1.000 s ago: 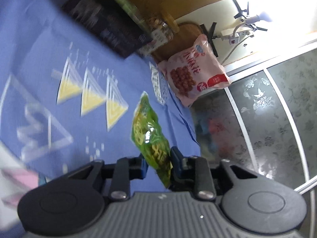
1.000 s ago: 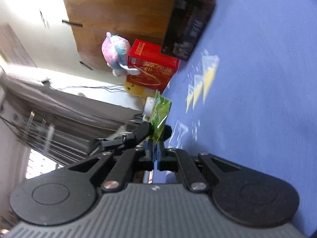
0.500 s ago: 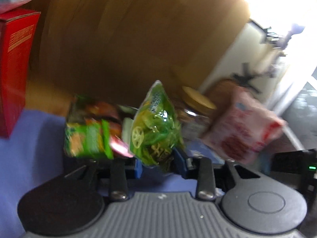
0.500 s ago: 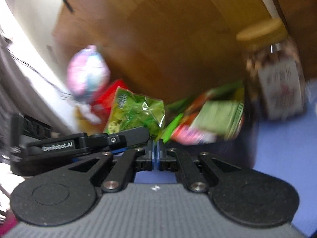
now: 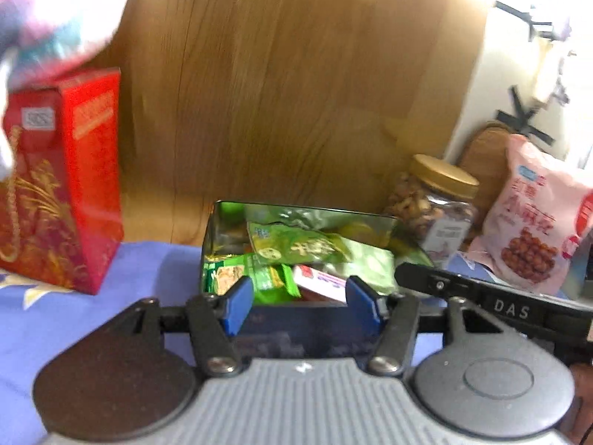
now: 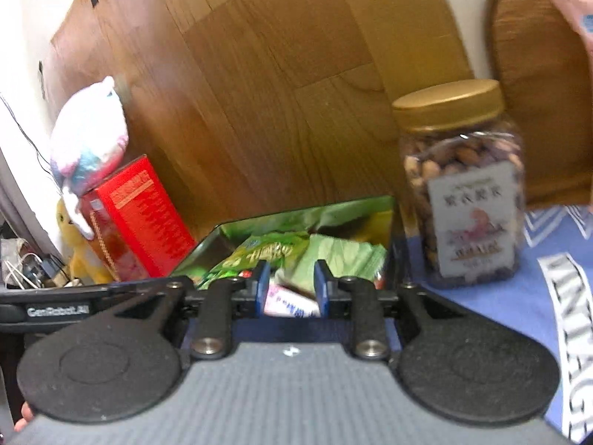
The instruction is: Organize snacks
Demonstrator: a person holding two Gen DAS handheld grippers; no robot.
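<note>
Both grippers sit at the near edge of the open tin [image 5: 374, 218], pointing in toward 12 o'clock.

Left gripper [image 5: 300, 298]: blue pads apart, jaws have just been opening, nothing clamped between them. Through the gap show the packets lying in the tin.

Right gripper [image 6: 291, 283]: pads parted by a narrower gap, jaws have just been opening too, empty. A white-and-pink packet [image 6: 287, 302] shows behind the gap, inside the tin.

Green snack bag [image 5: 296, 246] lies flat on top of the pile in the tin, free of both tools; in the right view it sits at about 11 o'clock from the pads [image 6: 255, 254].

Around the tin, on the blue cloth [image 5: 74, 319]: red box [image 5: 63, 181] at 9 o'clock, plush toy [image 6: 89, 141] on top of it; nut jar [image 6: 463, 193] with gold lid at 2 o'clock; pink snack bag [image 5: 537, 218] farther out at 3 o'clock. Wooden panel [image 5: 296, 92] stands behind.
</note>
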